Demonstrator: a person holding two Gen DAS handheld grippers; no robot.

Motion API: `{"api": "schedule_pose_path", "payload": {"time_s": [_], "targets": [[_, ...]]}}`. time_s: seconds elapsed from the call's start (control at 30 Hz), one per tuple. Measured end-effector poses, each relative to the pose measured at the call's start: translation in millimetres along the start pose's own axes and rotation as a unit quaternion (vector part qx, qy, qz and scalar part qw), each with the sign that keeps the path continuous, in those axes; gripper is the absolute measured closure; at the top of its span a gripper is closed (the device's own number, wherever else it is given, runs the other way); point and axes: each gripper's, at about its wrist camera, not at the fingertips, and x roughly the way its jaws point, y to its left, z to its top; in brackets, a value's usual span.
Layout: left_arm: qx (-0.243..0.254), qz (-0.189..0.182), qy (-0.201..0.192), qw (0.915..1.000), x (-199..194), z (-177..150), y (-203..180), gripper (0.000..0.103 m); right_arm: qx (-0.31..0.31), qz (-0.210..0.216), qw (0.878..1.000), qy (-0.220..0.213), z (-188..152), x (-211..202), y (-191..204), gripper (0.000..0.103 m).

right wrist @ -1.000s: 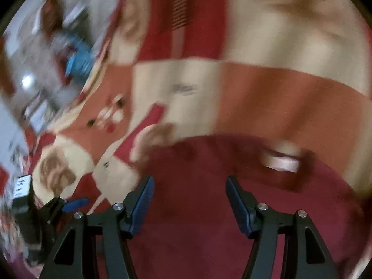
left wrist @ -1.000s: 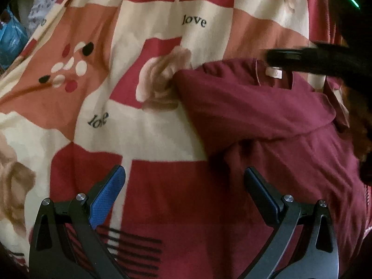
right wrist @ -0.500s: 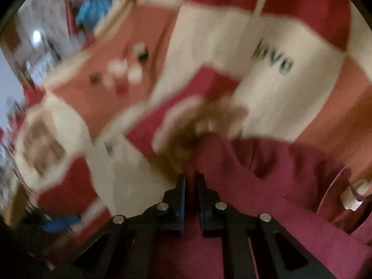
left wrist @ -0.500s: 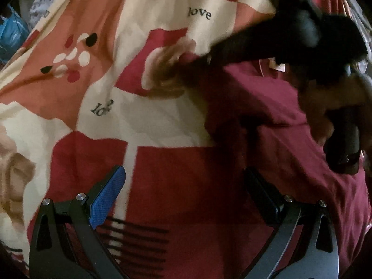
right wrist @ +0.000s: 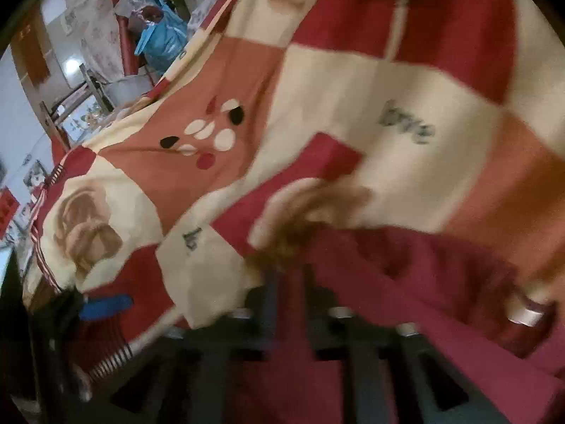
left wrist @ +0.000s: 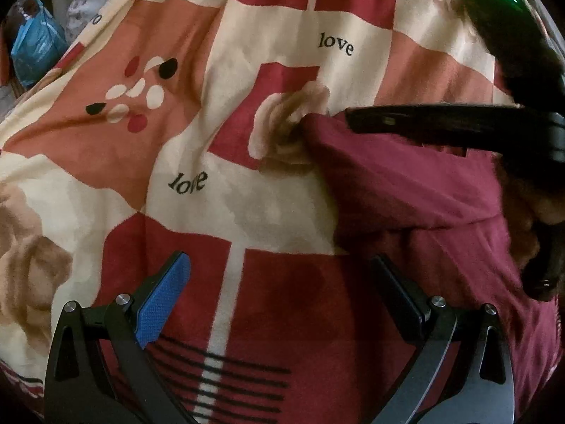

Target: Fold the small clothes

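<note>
A maroon garment lies partly folded on a red, cream and orange patterned blanket. My left gripper is open and empty, low over the blanket at the garment's left edge. My right gripper is blurred in its own view, with its jaws close together at the garment's upper left corner. It also shows in the left wrist view, reaching in from the right over that corner. A white label shows at the neck.
The blanket covers the whole work surface. A blue plastic bag and household clutter stand beyond its far left edge. The bag also shows in the left wrist view.
My right gripper went from open to shut at the garment's upper left corner and has drawn back a little. The left gripper has stayed in place, open.
</note>
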Motion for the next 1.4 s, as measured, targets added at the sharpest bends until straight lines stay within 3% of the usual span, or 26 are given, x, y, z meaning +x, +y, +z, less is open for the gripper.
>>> {"api": "schedule_pose_path", "payload": {"time_s": [0.03,0.07,0.23,0.4,0.53,0.63,0.77,0.93,1.0,1.13,1.4], "targets": [[-0.001,-0.001,-0.002,1.0,0,2,-1,0.001,0.013,-0.004,1.0,-0.005,-6,-10,-10,0.047],[-0.002,-0.004,-0.005,1.0,-2,2,-3,0.001,0.021,-0.008,1.0,-0.007,-12,-15,-16,0.046],[-0.009,-0.013,-0.021,0.9996,-2,12,-12,0.001,0.077,-0.074,0.994,0.006,-63,-46,-63,0.046],[-0.011,-0.011,-0.018,0.9997,9,21,-26,0.001,0.154,-0.15,0.976,0.038,-115,-64,-120,0.046],[-0.027,-0.007,0.007,0.9996,32,26,-31,0.001,0.182,-0.13,0.974,0.031,-129,-83,-138,0.046],[-0.02,0.004,0.021,0.9996,45,25,-38,0.001,0.196,-0.126,0.972,-0.004,-131,-116,-149,0.046],[-0.009,0.005,0.012,0.9999,40,25,-43,0.001,0.231,-0.186,0.953,-0.056,-136,-173,-190,0.046],[-0.004,0.006,-0.01,0.9999,31,28,-45,0.001,0.291,-0.237,0.924,-0.078,-145,-211,-252,0.046],[0.001,0.011,-0.01,0.9999,32,29,-47,0.001,0.298,-0.244,0.919,-0.079,-144,-215,-259,0.046],[0.007,0.016,-0.002,0.9998,37,26,-49,0.001,0.304,-0.224,0.922,-0.083,-148,-213,-253,0.046],[0.017,0.019,-0.008,0.9996,35,26,-52,0.001,0.271,-0.189,0.942,-0.052,-149,-181,-214,0.046]]}}
